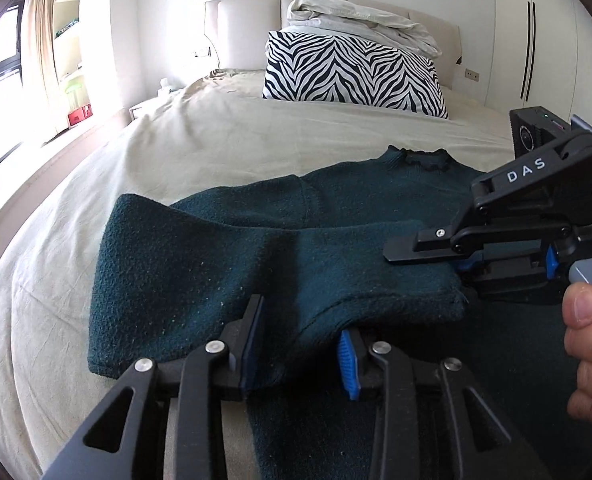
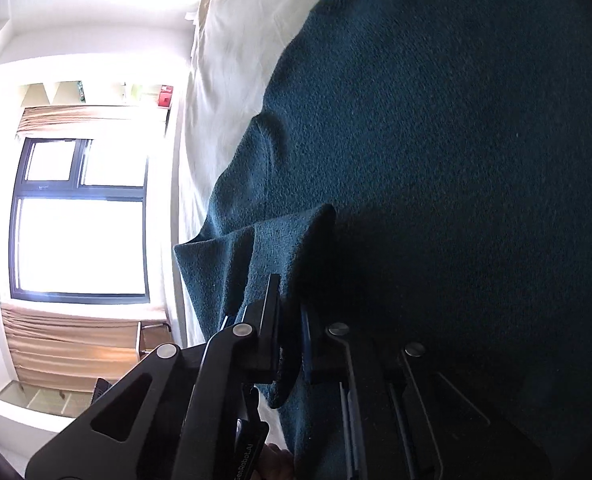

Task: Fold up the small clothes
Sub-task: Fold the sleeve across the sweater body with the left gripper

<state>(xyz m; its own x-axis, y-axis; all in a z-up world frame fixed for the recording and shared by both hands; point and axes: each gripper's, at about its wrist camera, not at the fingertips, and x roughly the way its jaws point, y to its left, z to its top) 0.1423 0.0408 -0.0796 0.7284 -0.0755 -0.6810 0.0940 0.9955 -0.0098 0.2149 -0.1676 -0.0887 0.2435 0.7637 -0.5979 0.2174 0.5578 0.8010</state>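
A dark green knit sweater [image 1: 224,240] lies on the beige bed sheet [image 1: 216,140], neck away from me, its left part folded over the body. My left gripper [image 1: 299,348] has the folded cloth's near edge between its blue pads, jaws fairly wide. My right gripper [image 1: 427,258] comes in from the right, turned on its side, pinching the fold's right end. In the right wrist view the sweater [image 2: 435,160] fills the frame and the right gripper [image 2: 292,336] is shut on a raised flap of it.
A zebra-striped pillow [image 1: 351,72] with a crumpled white duvet [image 1: 359,20] on it stands at the headboard. A window [image 2: 80,216] and shelves are on the left. Bare sheet lies left of the sweater.
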